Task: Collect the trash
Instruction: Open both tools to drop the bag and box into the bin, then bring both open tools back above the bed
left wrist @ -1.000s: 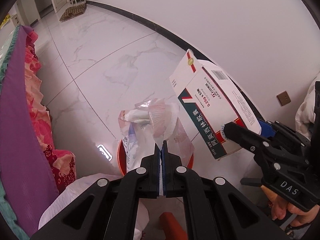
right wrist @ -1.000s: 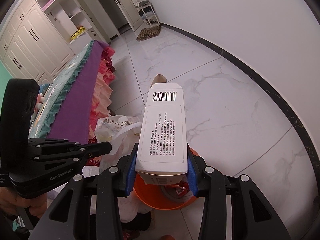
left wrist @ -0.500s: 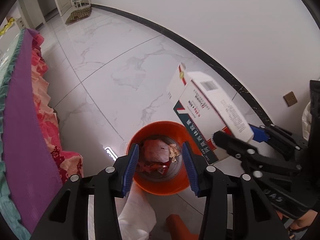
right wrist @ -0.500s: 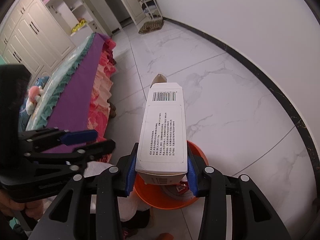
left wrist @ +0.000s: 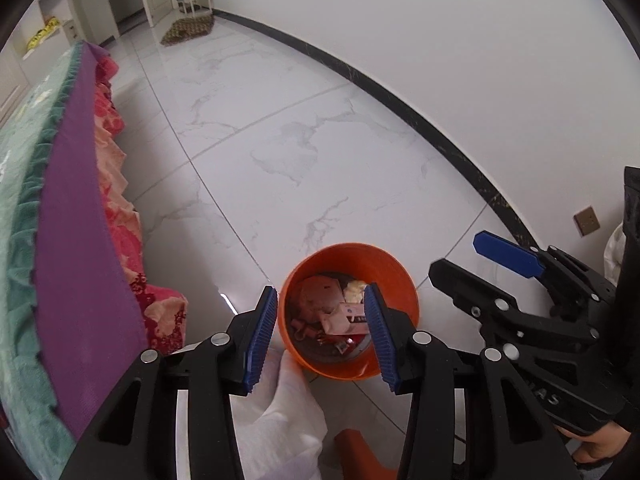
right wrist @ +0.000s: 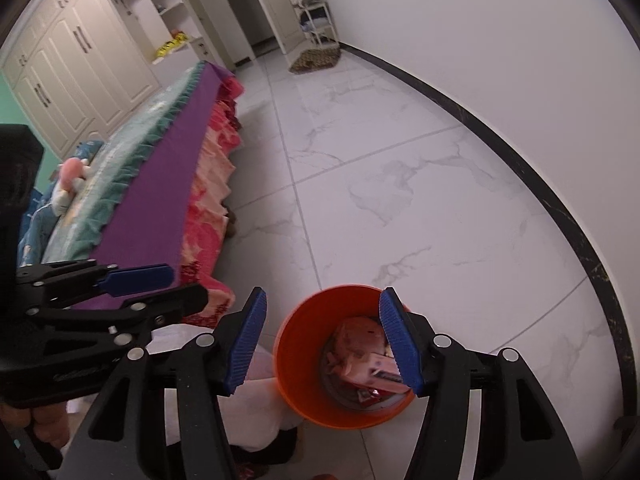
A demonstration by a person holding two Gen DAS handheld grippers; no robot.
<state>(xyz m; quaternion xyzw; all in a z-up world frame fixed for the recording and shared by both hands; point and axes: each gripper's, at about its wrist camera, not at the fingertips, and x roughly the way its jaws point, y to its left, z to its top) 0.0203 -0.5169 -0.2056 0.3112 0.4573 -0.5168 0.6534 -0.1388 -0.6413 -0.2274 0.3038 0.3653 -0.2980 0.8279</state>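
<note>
Left gripper (left wrist: 322, 338) released, blue pads apart with nothing between them, hanging above the orange bin (left wrist: 394, 268). Right gripper (right wrist: 324, 340) opening, jaws wide and empty, also poised over the bin's rim. Each gripper visible in the other's view: the right one at the right edge of the left wrist view, the left one at the left edge of the right wrist view, both gripped by a bare hand (right wrist: 44, 424). Down in the bin, trash (right wrist: 360, 354): a pinkish wrapper, a red-and-white box lying tilted, small scraps. Just beside the bin, toward the bed, a white plastic bag (left wrist: 280, 412) touching its wall. Beyond, white marble floor (left wrist: 280, 140), a bed (right wrist: 168, 168) with purple, teal and red frilled covers, and a white wall with dark skirting.
</note>
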